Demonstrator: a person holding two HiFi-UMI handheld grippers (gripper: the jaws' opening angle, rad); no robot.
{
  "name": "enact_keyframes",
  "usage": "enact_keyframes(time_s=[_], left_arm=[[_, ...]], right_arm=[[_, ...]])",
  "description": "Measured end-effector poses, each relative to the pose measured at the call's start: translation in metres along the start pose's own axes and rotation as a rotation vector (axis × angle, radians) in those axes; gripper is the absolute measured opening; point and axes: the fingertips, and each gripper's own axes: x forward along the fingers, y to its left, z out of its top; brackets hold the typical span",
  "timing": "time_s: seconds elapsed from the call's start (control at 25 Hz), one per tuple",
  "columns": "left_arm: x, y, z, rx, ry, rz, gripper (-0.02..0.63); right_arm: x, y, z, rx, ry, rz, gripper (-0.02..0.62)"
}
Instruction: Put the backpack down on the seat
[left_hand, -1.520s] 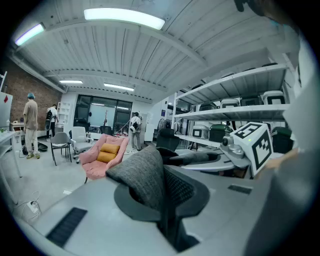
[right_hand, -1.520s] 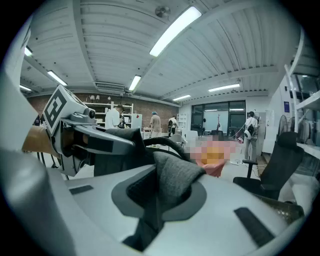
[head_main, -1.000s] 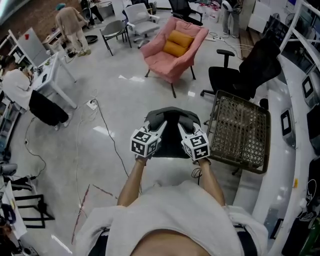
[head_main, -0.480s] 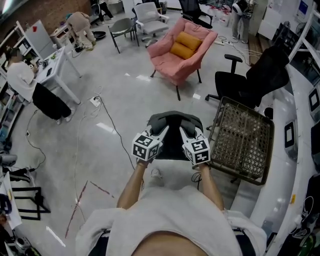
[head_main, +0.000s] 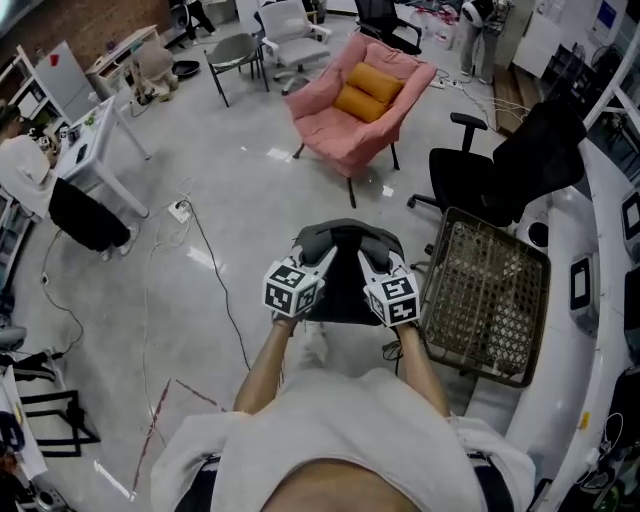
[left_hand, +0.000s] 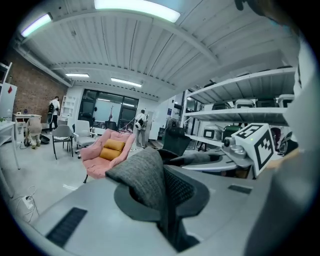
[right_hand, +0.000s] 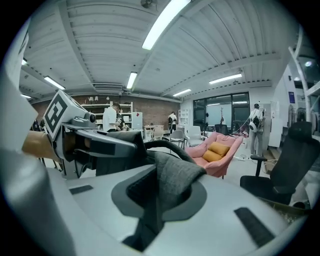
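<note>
Floor (head_main: 200, 200): pale, glossy concrete across most of the head view, with thin cables trailing over it at the left.
Counter (head_main: 585, 350): white and curved, running down the right edge.
Pink armchair (head_main: 345, 110): on the open floor well ahead of the person, facing them, with its seat free.
Woven-seat chair (head_main: 485, 285): just right of the grippers, between them and the counter, with nothing lying on its mesh.
Black office chair (head_main: 500, 150): behind the woven-seat chair, with a dark cover draped over its back.
Backpack (head_main: 345, 265): dark, hanging in the air above the floor straight in front of the person, carried between the two grippers. It is on no seat and sits close beside the woven-seat chair without touching it.
Left gripper (head_main: 320, 256): its jaws are pressed together, pinching a grey strap (left_hand: 142, 177) that bunches up out of the gap between them.
Right gripper (head_main: 366, 258): held level with the left one. Its jaws are likewise clamped tight on the other grey strap (right_hand: 172, 177), which folds over above them.
Orange cushions (head_main: 362, 90): two, stacked against the armchair's back.
</note>
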Motion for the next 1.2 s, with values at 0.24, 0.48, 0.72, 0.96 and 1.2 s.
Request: enact_keyframes(time_s=[0.24, 0.48, 0.72, 0.96, 1.2], left_arm=[[0.045, 0.075, 0.035, -0.018, -0.002, -0.037, 0.031], [0.084, 0.154, 0.075, -0.010, -0.016, -0.055, 0.031], [0.120, 0.218, 0.107, 0.007, -0.028, -0.068, 0.031], [0.146, 0.266, 0.117, 0.011, -0.020, -0.075, 0.031], [0.162, 0.297, 0.118, 0.000, 0.001, -0.067, 0.031]], right_arm=[[0.076, -0.039, 0.037, 0.011, 0.015, -0.027, 0.028], [0.152, -0.073, 0.082, 0.006, -0.001, -0.048, 0.027], [0.217, -0.103, 0.112, 0.000, -0.005, -0.062, 0.028], [0.270, -0.123, 0.125, 0.003, -0.006, -0.064, 0.028], [0.305, -0.134, 0.128, 0.016, 0.002, -0.051, 0.028]])
